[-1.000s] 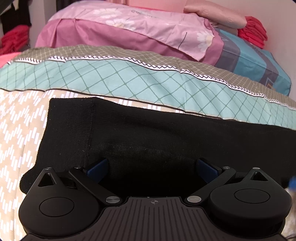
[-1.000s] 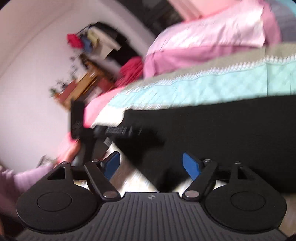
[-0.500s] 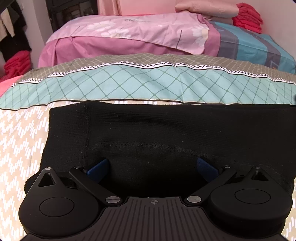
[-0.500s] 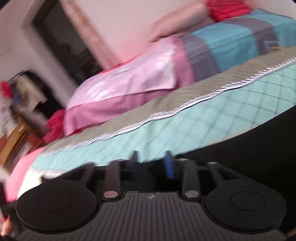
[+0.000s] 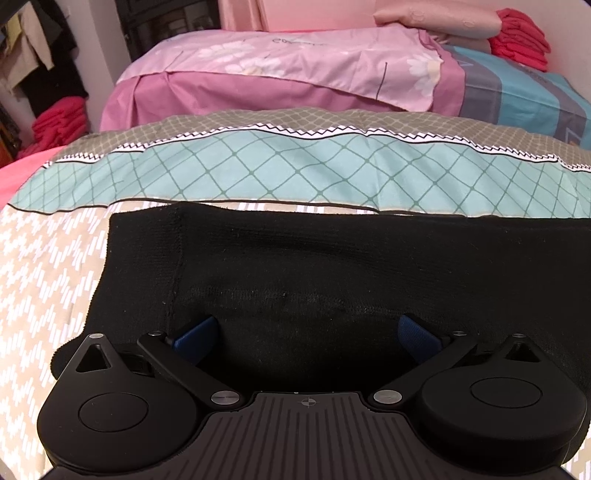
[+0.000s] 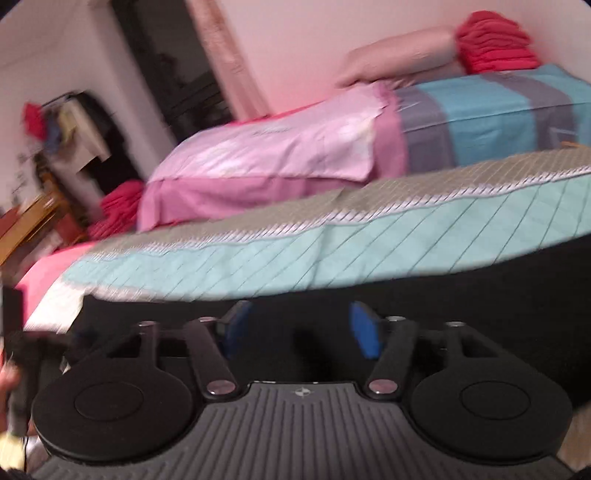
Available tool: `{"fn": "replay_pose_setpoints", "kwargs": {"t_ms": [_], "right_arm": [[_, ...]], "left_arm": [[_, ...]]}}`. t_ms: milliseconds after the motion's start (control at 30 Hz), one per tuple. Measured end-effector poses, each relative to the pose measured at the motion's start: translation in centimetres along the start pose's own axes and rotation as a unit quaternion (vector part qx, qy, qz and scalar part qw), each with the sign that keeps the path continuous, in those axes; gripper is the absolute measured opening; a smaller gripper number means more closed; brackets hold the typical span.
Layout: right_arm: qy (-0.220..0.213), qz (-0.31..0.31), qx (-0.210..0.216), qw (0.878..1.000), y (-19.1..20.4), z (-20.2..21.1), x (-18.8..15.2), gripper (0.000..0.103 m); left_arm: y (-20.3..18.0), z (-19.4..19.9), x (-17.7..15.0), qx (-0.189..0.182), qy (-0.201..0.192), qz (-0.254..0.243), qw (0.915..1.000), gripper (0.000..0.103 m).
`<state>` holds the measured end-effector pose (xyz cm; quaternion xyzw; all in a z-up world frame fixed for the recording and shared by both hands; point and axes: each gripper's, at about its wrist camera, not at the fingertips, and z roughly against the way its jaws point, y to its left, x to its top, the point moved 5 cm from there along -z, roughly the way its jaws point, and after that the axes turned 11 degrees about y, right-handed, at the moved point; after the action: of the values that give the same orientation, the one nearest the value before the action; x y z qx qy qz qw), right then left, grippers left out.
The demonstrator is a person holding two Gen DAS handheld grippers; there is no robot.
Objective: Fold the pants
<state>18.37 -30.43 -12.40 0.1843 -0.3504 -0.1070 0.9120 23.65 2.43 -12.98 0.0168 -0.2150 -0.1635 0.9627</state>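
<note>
The black knit pants (image 5: 332, 266) lie flat across the patterned bedspread, their hemmed end at the left in the left wrist view. My left gripper (image 5: 308, 334) is open, its blue pads wide apart low over the near edge of the pants, holding nothing. In the blurred right wrist view the pants (image 6: 461, 295) fill the lower middle and right. My right gripper (image 6: 301, 328) sits over them with its blue pads apart and nothing between them.
The bedspread has a beige zigzag part (image 5: 44, 258) and a teal diamond band (image 5: 295, 173). Behind lie a pink folded quilt (image 5: 295, 66), a blue striped quilt (image 5: 524, 99), a pillow (image 5: 436, 18) and red folded cloth (image 5: 521, 37). Cluttered shelves (image 6: 66, 140) stand at left.
My right gripper swung round, went shut half a second ago, and now stands open again over the pants. My left gripper stayed open and rose slightly.
</note>
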Motion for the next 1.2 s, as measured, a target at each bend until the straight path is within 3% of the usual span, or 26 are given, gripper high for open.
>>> {"fn": "replay_pose_setpoints", "kwargs": {"t_ms": [33, 100, 133, 167, 200, 233, 267, 300, 333, 367, 433, 500, 567, 633, 733, 767, 800, 867, 900, 933, 1067, 1167, 1200], "right_arm": [[0.014, 0.008, -0.003, 1.0, -0.4, -0.2, -0.8, 0.063], [0.009, 0.012, -0.016, 1.0, -1.9, -0.4, -1.6, 0.032], [0.005, -0.016, -0.014, 1.0, -3.6, -0.1, -1.2, 0.008], [0.001, -0.068, -0.016, 0.998, -5.6, 0.5, -0.6, 0.0], [-0.015, -0.12, 0.002, 0.993, -7.4, 1.6, -0.2, 0.0], [-0.042, -0.156, -0.018, 0.987, -8.9, 2.9, 0.2, 0.007], [-0.06, -0.171, -0.078, 0.98, -9.8, 4.1, 0.4, 0.025], [-0.077, -0.171, -0.105, 0.977, -10.1, 5.1, 0.5, 0.035], [-0.085, -0.171, -0.093, 0.977, -10.2, 5.8, 0.3, 0.053], [-0.078, -0.171, -0.065, 0.98, -10.2, 6.0, 0.1, 0.06], [-0.051, -0.168, -0.036, 0.984, -10.4, 6.0, -0.6, 0.06], [-0.047, -0.153, -0.041, 0.986, -11.7, 6.5, -1.2, 0.042], [-0.064, -0.193, -0.054, 0.978, -14.4, 7.4, -1.2, 0.017], [-0.088, -0.25, -0.055, 0.963, -17.8, 9.0, -1.3, 0.004], [-0.116, -0.276, -0.096, 0.949, -21.2, 11.3, -0.8, 0.0], [-0.128, -0.282, -0.124, 0.943, -21.7, 12.0, -0.6, 0.02], [-0.138, -0.292, -0.189, 0.927, -22.3, 12.9, -0.6, 0.033], [-0.179, -0.317, -0.235, 0.901, -22.8, 15.2, -1.1, 0.064], [-0.196, -0.339, -0.24, 0.888, -22.8, 16.2, -1.5, 0.068], [-0.203, -0.349, -0.231, 0.885, -22.4, 16.8, -2.0, 0.071], [-0.158, -0.34, -0.164, 0.912, -19.2, 16.6, -3.9, 0.073], [-0.09, -0.354, -0.085, 0.927, -17.6, 15.0, -5.9, 0.079], [-0.072, -0.354, -0.076, 0.929, -17.5, 14.2, -6.1, 0.079]], "left_arm": [[0.0, 0.0, 0.0, 0.001, 0.002, 0.0, 1.0, 0.103], [-0.1, 0.0, 0.0, 0.002, 0.002, 0.0, 1.0, 0.103], [-0.1, 0.0, 0.0, 0.002, 0.002, 0.0, 1.0, 0.103], [-0.1, 0.0, 0.1, 0.002, 0.002, 0.0, 1.0, 0.103], [-0.1, 0.0, 0.1, 0.002, 0.002, 0.0, 1.0, 0.103], [-0.1, 0.0, 0.1, 0.004, 0.003, 0.001, 1.0, 0.103], [-0.1, 0.0, 0.2, 0.005, 0.006, 0.002, 1.0, 0.103], [-0.2, 0.1, 0.3, 0.006, 0.011, 0.003, 0.9999, 0.103], [-0.2, 0.1, 0.4, 0.009, 0.016, 0.002, 0.9998, 0.103], [-0.2, 0.2, 0.5, 0.012, 0.022, 0.003, 0.9997, 0.103], [-0.3, 0.6, 0.7, 0.008, 0.028, 0.01, 0.9995, 0.103], [-0.3, 1.1, 0.8, 0.005, 0.028, 0.022, 0.9994, 0.103], [-0.5, 1.6, 0.8, -0.007, 0.025, 0.032, 0.9992, 0.103], [-0.7, 2.2, 1.1, -0.018, 0.019, 0.036, 0.999, 0.103], [-1.6, 2.8, 1.8, -0.02, 0.009, 0.028, 0.9994, 0.103], [-1.9, 2.9, 2.1, -0.022, 0.007, 0.026, 0.9994, 0.103], [-2.3, 2.8, 2.3, -0.026, 0.007, 0.025, 0.9993, 0.103], [-3.0, 2.4, 2.6, -0.031, 0.011, 0.022, 0.9992, 0.103], [-3.3, 2.0, 2.6, -0.032, 0.015, 0.019, 0.9992, 0.103], [-3.6, 1.5, 2.6, -0.031, 0.022, 0.017, 0.9991, 0.103], [-4.3, 0.3, 2.5, -0.02, 0.036, -0.001, 0.9992, 0.103], [-4.3, 0.0, 2.7, -0.022, 0.043, 0.0, 0.9989, 0.103], [-4.2, 0.0, 2.8, -0.024, 0.046, 0.002, 0.9987, 0.103]]}}
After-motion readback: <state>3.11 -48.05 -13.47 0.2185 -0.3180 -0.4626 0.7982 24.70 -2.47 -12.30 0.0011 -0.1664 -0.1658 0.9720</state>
